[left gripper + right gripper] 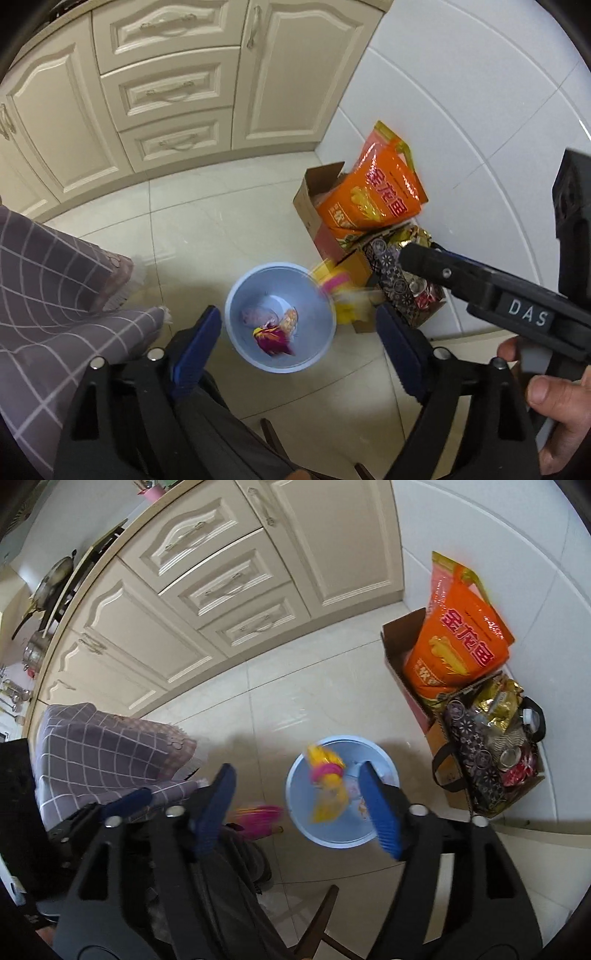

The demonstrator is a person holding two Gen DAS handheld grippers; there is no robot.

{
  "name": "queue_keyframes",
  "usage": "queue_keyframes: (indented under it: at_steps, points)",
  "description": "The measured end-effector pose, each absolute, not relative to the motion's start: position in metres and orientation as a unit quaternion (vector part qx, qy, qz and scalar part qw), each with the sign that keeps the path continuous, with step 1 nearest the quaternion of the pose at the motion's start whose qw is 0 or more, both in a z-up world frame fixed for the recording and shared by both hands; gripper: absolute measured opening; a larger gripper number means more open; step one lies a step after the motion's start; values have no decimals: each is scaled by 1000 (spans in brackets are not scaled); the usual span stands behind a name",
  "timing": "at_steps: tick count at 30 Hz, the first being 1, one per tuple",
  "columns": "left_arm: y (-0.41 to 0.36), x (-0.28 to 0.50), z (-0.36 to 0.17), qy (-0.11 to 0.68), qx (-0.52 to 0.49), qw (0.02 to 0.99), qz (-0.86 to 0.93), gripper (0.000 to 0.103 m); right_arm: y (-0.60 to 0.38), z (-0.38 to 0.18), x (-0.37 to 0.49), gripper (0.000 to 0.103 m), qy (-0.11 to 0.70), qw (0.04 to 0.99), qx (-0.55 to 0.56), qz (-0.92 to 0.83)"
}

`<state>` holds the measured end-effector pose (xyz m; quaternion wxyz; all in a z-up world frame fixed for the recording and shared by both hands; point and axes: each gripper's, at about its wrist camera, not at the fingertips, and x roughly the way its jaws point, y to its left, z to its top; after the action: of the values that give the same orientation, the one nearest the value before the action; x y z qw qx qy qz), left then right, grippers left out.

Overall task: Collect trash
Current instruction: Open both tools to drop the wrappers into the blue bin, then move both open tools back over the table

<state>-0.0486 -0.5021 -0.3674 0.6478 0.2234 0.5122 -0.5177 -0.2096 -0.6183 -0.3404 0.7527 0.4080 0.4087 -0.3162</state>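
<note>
A light blue bin (281, 317) stands on the tiled floor and also shows in the right wrist view (341, 836). Crumpled wrappers (271, 332) lie in its bottom. A yellow and pink wrapper (327, 786), blurred, is in the air over the bin, free of both grippers; in the left wrist view it (334, 286) is at the bin's right rim. My left gripper (295, 343) is open and empty above the bin. My right gripper (295, 808) is open and empty above the bin too; its finger (461, 273) reaches in from the right.
Cardboard boxes (317, 206) with an orange bag (461, 642) and a dark patterned bag of packaging (480, 746) stand against the white wall. Cream cabinets (166, 92) line the back. A checked cloth (107, 753) hangs at left. A pink object (258, 818) lies near it.
</note>
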Motion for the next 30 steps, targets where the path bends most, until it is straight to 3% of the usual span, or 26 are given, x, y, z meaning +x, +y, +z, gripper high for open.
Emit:
queue_keyframes:
  at_steps: [2, 4, 14, 30]
  points:
    - [-496, -43, -360, 505, 215, 663, -509, 87, -618, -338, -211, 92, 408, 751, 403, -326]
    - [-490, -37, -351, 499, 206, 676, -502, 88, -618, -336, -211, 96, 409, 751, 398, -332]
    - [-451, -28, -283, 432, 167, 739, -490, 91, -606, -309, -199, 97, 402, 766, 372, -338]
    - [-370, -6, -180, 336, 106, 811, -467, 92, -555, -200, -142, 97, 341, 844, 298, -288]
